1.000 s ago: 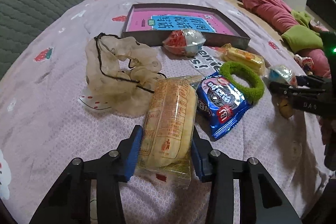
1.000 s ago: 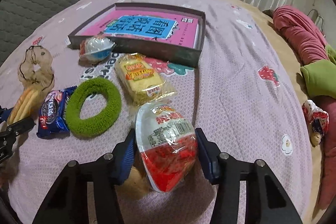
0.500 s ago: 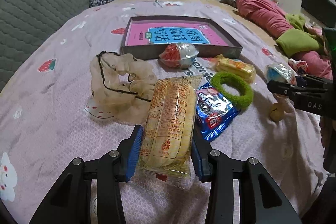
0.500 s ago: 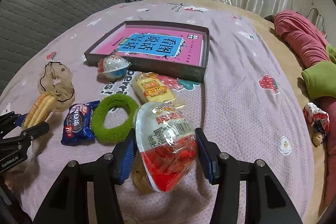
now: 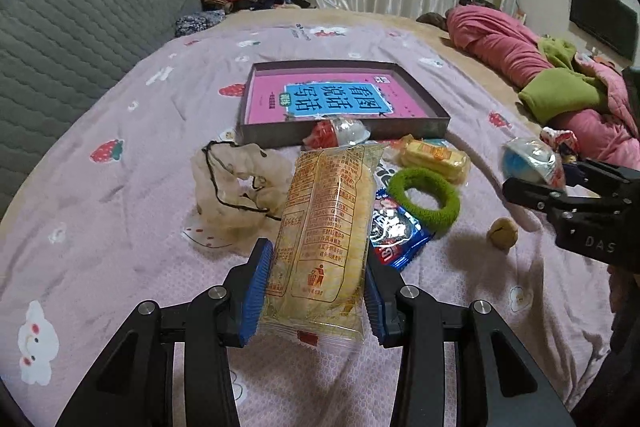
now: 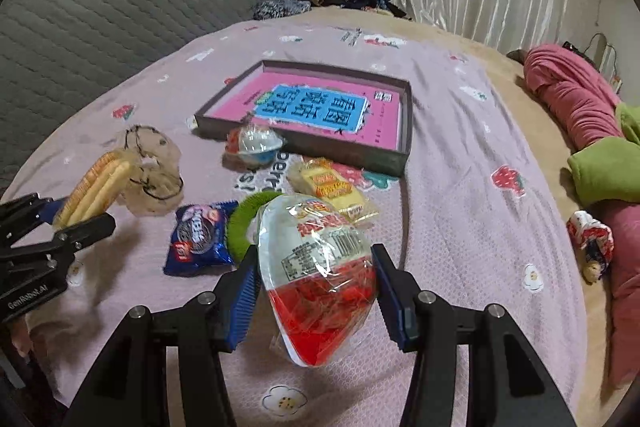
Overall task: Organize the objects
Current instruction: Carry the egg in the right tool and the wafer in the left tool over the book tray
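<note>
My left gripper (image 5: 318, 291) is shut on a yellow biscuit pack (image 5: 324, 231) and holds it above the bed; the pack also shows in the right wrist view (image 6: 96, 187). My right gripper (image 6: 314, 301) is shut on a red-and-clear egg-shaped toy pack (image 6: 320, 267), lifted off the bed; it shows at the right in the left wrist view (image 5: 532, 163). A shallow grey box (image 5: 424, 129) (image 6: 384, 157) with a pink book inside lies farther back. On the bed lie a second egg pack (image 6: 254, 145), a yellow snack (image 6: 334, 187), a green ring (image 5: 424, 197) and a blue cookie pack (image 6: 198, 239).
A beige hair scrunchie (image 5: 236, 187) lies left of the biscuit pack. A small yellow ball (image 5: 502, 233) sits under my right gripper. Pink and green bedding (image 6: 592, 131) is piled on the right. A grey headboard (image 6: 100, 7) runs along the left.
Both grippers have risen and pulled back from the bed with their packs held; the objects on the bed look smaller and farther. The yellow ball became visible below my right gripper.
</note>
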Demonstrator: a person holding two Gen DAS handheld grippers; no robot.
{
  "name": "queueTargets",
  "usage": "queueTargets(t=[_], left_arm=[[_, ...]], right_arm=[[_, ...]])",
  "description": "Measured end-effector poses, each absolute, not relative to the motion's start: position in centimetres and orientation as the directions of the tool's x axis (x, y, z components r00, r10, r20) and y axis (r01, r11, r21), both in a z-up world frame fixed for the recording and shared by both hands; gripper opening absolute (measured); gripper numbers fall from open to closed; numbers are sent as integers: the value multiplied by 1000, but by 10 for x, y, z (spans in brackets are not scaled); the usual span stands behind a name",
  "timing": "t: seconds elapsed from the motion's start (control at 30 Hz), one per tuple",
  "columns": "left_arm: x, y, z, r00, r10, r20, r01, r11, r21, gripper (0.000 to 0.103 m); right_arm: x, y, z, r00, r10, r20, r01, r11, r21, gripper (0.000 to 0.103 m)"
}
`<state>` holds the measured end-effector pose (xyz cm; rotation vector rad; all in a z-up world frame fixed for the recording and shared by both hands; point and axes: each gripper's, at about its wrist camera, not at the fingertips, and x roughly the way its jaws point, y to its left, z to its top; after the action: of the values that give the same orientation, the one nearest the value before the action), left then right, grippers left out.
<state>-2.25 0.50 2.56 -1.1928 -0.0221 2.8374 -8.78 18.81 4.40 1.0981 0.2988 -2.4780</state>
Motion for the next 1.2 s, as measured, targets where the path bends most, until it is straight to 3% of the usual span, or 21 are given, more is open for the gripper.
queueTargets(t=[1.2], left_arm=[[-18, 1, 118, -759, 48, -649, -21, -999, -50, 44]], right_arm=[[-56, 165, 136, -674, -361, -645, 462, -887, 14, 54]])
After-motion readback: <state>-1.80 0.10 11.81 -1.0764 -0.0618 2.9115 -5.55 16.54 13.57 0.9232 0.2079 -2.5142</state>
